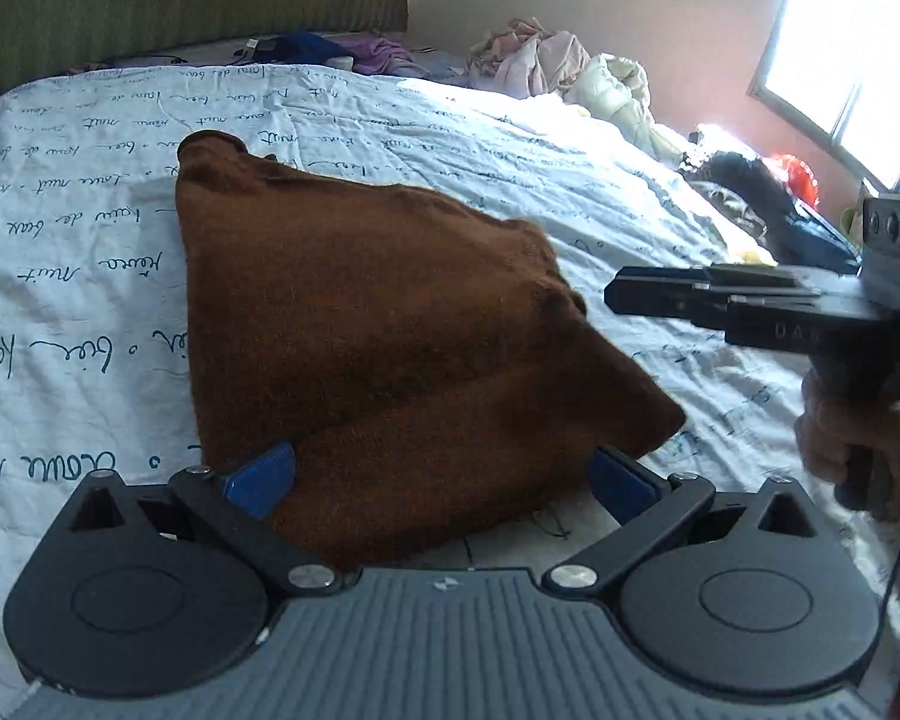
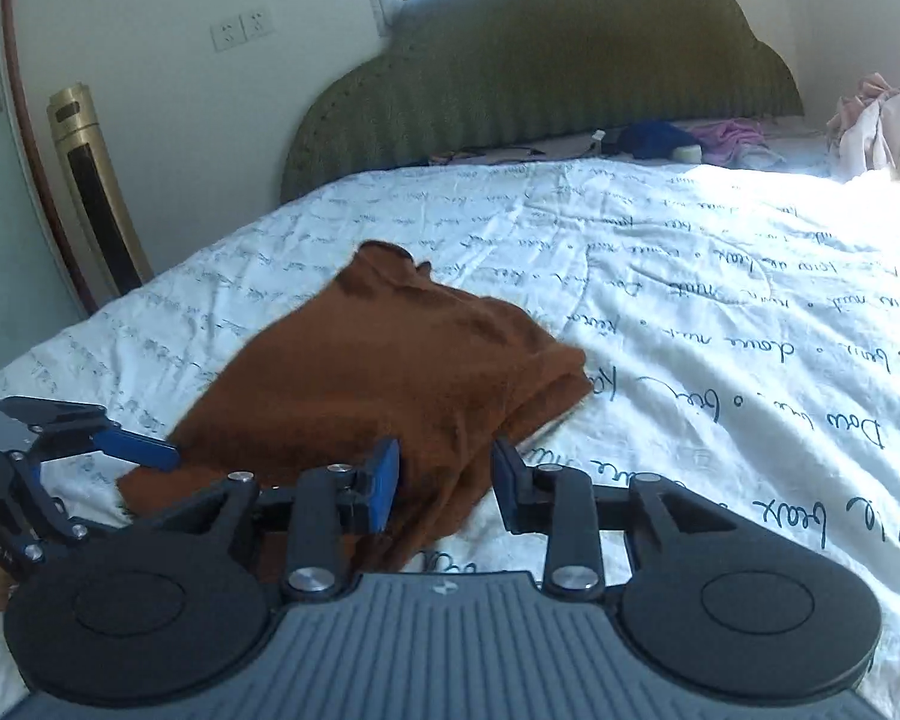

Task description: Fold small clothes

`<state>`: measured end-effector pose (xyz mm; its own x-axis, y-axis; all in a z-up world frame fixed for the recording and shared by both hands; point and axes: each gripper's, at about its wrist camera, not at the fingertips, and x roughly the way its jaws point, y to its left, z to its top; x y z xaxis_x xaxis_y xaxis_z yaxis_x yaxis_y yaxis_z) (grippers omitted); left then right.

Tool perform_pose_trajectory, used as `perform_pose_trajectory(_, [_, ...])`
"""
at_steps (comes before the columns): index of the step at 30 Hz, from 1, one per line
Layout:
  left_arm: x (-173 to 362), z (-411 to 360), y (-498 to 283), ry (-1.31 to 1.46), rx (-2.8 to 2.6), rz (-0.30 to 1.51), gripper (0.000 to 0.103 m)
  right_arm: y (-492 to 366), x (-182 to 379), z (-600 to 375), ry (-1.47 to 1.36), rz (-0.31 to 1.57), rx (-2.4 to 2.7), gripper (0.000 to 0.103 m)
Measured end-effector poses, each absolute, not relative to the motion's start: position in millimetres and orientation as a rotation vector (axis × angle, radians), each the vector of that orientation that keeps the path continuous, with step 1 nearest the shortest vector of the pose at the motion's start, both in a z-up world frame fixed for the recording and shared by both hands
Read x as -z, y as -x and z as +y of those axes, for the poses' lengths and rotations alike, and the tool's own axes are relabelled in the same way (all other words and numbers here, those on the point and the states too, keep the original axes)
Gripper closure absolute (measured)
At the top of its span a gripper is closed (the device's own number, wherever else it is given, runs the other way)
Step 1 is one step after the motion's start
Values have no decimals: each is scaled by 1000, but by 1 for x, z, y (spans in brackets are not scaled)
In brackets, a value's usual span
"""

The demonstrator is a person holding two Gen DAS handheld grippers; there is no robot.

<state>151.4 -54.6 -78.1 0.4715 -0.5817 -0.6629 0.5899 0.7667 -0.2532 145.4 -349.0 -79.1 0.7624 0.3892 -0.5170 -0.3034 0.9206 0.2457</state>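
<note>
A brown, fuzzy knitted garment (image 1: 390, 348), bunched into a rough triangular heap, is seen lying on the near left part of the bed, on a white quilt printed with dark cursive script (image 1: 630, 192). In the left wrist view the left gripper (image 1: 438, 480) is spread wide, its blue pads set to either side of the garment's near edge; the cloth lies between them, but no pinch is made. In the right wrist view the right gripper (image 2: 447, 483) is partly spread, with the garment's near right corner lying in the gap; the left pad is close against the cloth, the right pad stands clear of it, so nothing is held. The fold is judged incomplete: layers are uneven and the far corner is curled up. Risks noted: if either gripper is closed on the top layer only, the heap may be dragged rather than folded; if the quilt is caught together with the garment, both would be lifted. A loose pile of pale clothes (image 1: 534, 60) at the far side of the bed is well apart and not a concern. With the grippers close together, a collision is possible.
</note>
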Motion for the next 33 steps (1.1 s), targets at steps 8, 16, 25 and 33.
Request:
perform_pose_trajectory(8, [98, -54, -150, -32, 715, 824, 0, -118, 101, -298, 97, 647, -506, 72])
perform_pose_trajectory(16, [76, -39, -145, 15, 725, 838, 0, -104, 95, -356, -119, 609, -399, 53])
perform_pose_trajectory(25, [77, -53, -142, -10, 738, 853, 0, -84, 85, -328, 30, 527, -402, 53])
perform_pose_trajectory(33, [95, -57, -130, -156, 699, 815, 0, -117, 118, -317, 196, 647, -260, 53])
